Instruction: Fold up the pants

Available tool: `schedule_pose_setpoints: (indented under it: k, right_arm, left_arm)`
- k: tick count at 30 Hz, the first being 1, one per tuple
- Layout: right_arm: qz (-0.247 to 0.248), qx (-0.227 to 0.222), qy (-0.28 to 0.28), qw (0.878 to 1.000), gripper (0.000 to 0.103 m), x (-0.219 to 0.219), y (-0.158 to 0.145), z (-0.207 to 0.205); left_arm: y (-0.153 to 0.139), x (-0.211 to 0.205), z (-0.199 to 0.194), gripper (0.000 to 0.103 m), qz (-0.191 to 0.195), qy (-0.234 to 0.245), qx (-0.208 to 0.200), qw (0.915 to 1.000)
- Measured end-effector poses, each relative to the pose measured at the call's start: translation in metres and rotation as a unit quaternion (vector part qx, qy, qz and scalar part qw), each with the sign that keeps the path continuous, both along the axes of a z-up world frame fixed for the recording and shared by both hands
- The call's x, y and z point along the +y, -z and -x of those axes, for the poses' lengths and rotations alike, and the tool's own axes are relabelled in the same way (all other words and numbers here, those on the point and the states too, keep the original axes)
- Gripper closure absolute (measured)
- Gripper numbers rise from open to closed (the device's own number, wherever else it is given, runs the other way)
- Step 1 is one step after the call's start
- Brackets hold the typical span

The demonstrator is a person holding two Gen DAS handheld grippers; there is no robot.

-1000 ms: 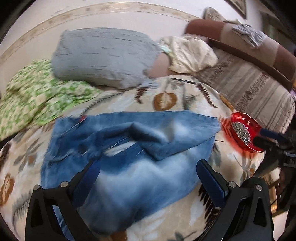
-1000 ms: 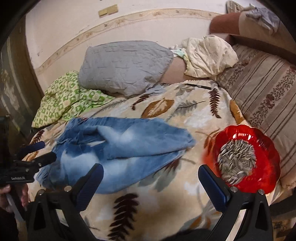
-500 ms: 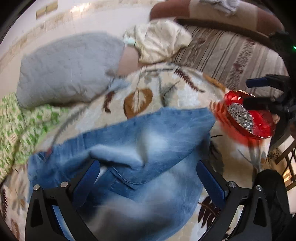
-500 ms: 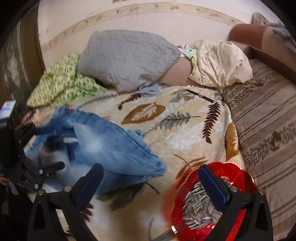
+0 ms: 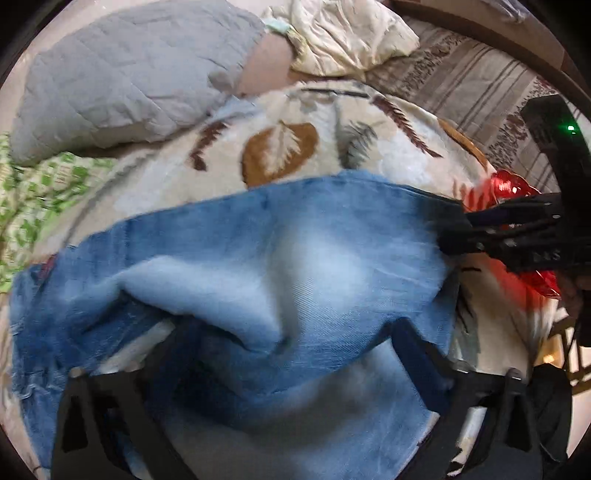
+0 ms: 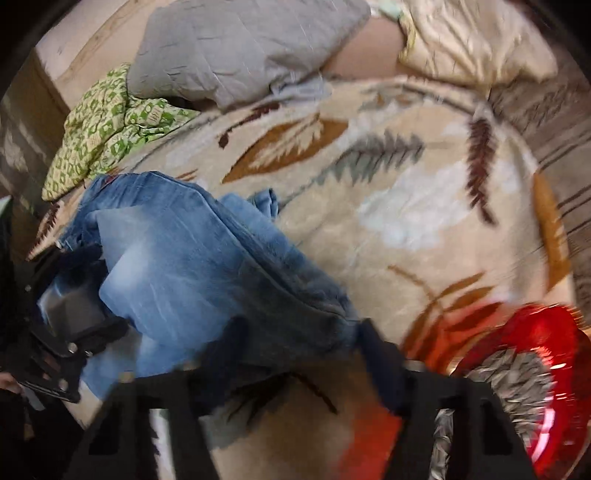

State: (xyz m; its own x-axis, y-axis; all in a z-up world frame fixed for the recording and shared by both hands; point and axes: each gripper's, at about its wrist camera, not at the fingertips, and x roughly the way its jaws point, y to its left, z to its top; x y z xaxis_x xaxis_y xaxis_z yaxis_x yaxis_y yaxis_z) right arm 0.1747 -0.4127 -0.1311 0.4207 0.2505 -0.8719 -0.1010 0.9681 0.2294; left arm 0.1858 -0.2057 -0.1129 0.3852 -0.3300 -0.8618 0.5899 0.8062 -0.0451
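Faded blue jeans (image 5: 280, 266) lie rumpled on a leaf-patterned blanket (image 5: 280, 151). My left gripper (image 5: 295, 343) is low over the middle of them, its jaws closing with a raised fold of denim between the fingers. In the right wrist view the jeans (image 6: 192, 266) fill the lower left. My right gripper (image 6: 303, 343) is at their near right end, its jaws closing around the bunched denim there. That right gripper (image 5: 465, 229) also shows at the jeans' right edge in the left wrist view. The left gripper (image 6: 74, 325) shows at the left edge of the right wrist view.
A red dish of sunflower seeds (image 6: 517, 369) sits on the blanket just right of my right gripper. A grey quilted pillow (image 5: 122, 77), a green patterned cloth (image 6: 107, 125) and a cream cloth (image 5: 343, 33) lie at the back. A striped cushion (image 5: 461, 81) runs along the right.
Both grippers have dropped onto the jeans and their jaws have narrowed. The right gripper has swung left from over the red dish to the jeans' end.
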Motion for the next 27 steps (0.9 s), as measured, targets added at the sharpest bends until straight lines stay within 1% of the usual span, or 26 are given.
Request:
schedule_pose_setpoints:
  k: [1, 2, 3, 4, 6, 9, 13, 15, 16, 17, 18, 19, 21, 22, 23, 24, 25, 26, 27]
  right_arm:
    - [-0.015, 0.004, 0.003, 1.0, 0.074, -0.001, 0.003, 0.0]
    - [-0.025, -0.001, 0.004, 1.0, 0.08, -0.002, 0.003, 0.002]
    - [-0.034, -0.015, 0.004, 0.999, 0.083, -0.003, -0.003, 0.007]
    - [-0.043, -0.025, 0.0, 0.999, 0.088, -0.002, -0.01, 0.012]
    - [-0.046, -0.048, -0.005, 0.998, 0.089, -0.001, -0.029, 0.02]
    - [-0.05, -0.092, -0.012, 0.994, 0.092, -0.002, -0.075, 0.028]
    - [-0.053, -0.149, -0.008, 0.987, 0.093, -0.002, -0.149, 0.029]
    - [-0.048, -0.163, 0.003, 0.985, 0.093, -0.004, -0.178, 0.017]
    - [-0.044, -0.163, 0.007, 0.986, 0.093, -0.006, -0.184, 0.009]
    - [-0.028, -0.161, 0.015, 0.986, 0.093, -0.006, -0.189, -0.007]
    - [-0.019, -0.154, 0.023, 0.988, 0.093, -0.008, -0.187, -0.022]
    - [-0.007, -0.137, 0.034, 0.99, 0.093, -0.01, -0.179, -0.043]
    - [0.026, -0.084, 0.054, 0.995, 0.091, -0.013, -0.152, -0.086]
    - [0.036, -0.051, 0.074, 0.995, 0.087, -0.016, -0.132, -0.108]
    - [0.047, -0.019, 0.093, 0.994, 0.078, -0.018, -0.114, -0.121]
    - [0.057, 0.0, 0.102, 0.993, 0.075, -0.02, -0.103, -0.126]
    - [0.056, 0.003, 0.105, 0.993, 0.067, -0.02, -0.095, -0.124]
    - [0.044, -0.003, 0.098, 0.994, 0.044, -0.019, -0.093, -0.117]
    - [0.034, -0.01, 0.092, 0.995, 0.033, -0.019, -0.092, -0.108]
  left_arm:
    - [0.002, 0.0, -0.001, 0.059, 0.002, 0.004, 0.01, 0.9999]
    - [0.003, 0.0, -0.003, 0.086, 0.006, 0.007, 0.025, 0.9997]
    - [0.0, 0.001, -0.002, 0.09, 0.013, 0.01, 0.027, 0.9995]
    - [-0.004, 0.001, -0.001, 0.092, 0.012, 0.012, 0.021, 0.9996]
    - [-0.019, 0.001, 0.003, 0.094, 0.019, 0.024, 0.004, 0.9995]
    - [-0.052, 0.003, 0.004, 0.096, 0.054, 0.027, -0.027, 0.9978]
    - [-0.1, 0.008, -0.006, 0.096, 0.117, 0.017, -0.069, 0.9906]
    - [-0.115, 0.005, -0.02, 0.096, 0.136, 0.01, -0.081, 0.9874]
    - [-0.117, 0.002, -0.029, 0.096, 0.135, 0.004, -0.082, 0.9874]
    - [-0.116, -0.001, -0.039, 0.096, 0.134, -0.003, -0.079, 0.9878]
    - [-0.11, -0.006, -0.055, 0.096, 0.126, -0.016, -0.063, 0.9898]
    - [-0.103, -0.011, -0.067, 0.096, 0.117, -0.023, -0.053, 0.9914]
    - [-0.079, -0.023, -0.093, 0.094, 0.087, -0.044, -0.026, 0.9949]
    - [-0.07, -0.024, -0.096, 0.085, 0.073, -0.05, -0.016, 0.9959]
    - [-0.063, -0.025, -0.099, 0.057, 0.054, -0.057, -0.007, 0.9969]
    - [-0.06, -0.024, -0.097, 0.039, 0.043, -0.062, -0.006, 0.9971]
    - [-0.062, -0.021, -0.092, 0.014, 0.05, -0.061, -0.013, 0.9968]
    - [-0.067, -0.016, -0.082, 0.011, 0.061, -0.054, -0.034, 0.9961]
    - [-0.07, -0.013, -0.075, 0.011, 0.056, -0.046, -0.047, 0.9963]
